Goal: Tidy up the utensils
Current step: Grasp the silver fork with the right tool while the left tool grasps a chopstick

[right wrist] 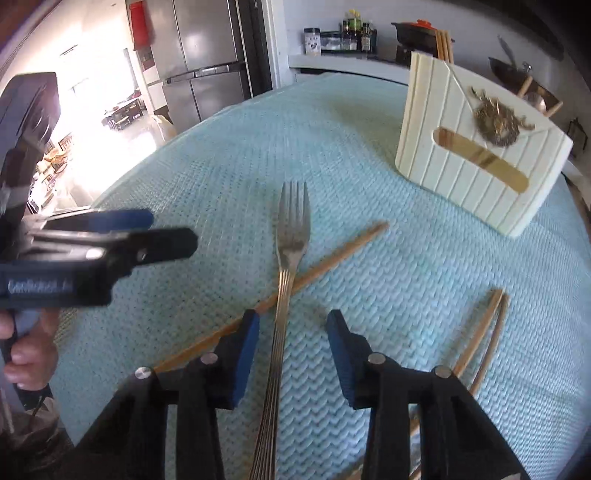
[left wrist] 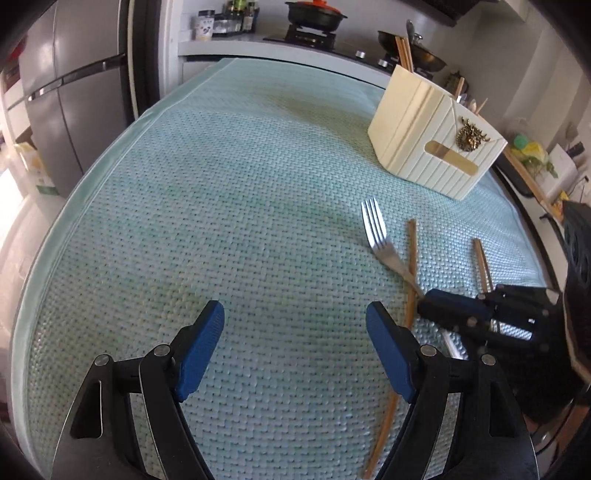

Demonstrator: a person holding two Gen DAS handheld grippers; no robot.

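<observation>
A steel fork (right wrist: 291, 229) lies on the teal woven mat (right wrist: 369, 295), crossing over a single wooden chopstick (right wrist: 332, 258). My right gripper (right wrist: 293, 317) straddles the fork's handle with a gap on each side, so the pads are not pressing on it. Two more chopsticks (right wrist: 487, 325) lie to its right. The cream utensil holder (right wrist: 461, 173) stands at the far right with chopsticks in it. In the left wrist view my left gripper (left wrist: 293, 308) is open over bare mat, left of the fork (left wrist: 375, 230) and chopstick (left wrist: 412, 258); the right gripper (left wrist: 424, 304) sits at the fork's handle.
A steel fridge (left wrist: 74, 110) stands to the left beyond the mat's edge. Behind the table runs a counter with a stove and a black pot (left wrist: 314, 18). A hand (right wrist: 26, 347) holds the left gripper (right wrist: 170, 229) at the left of the right wrist view.
</observation>
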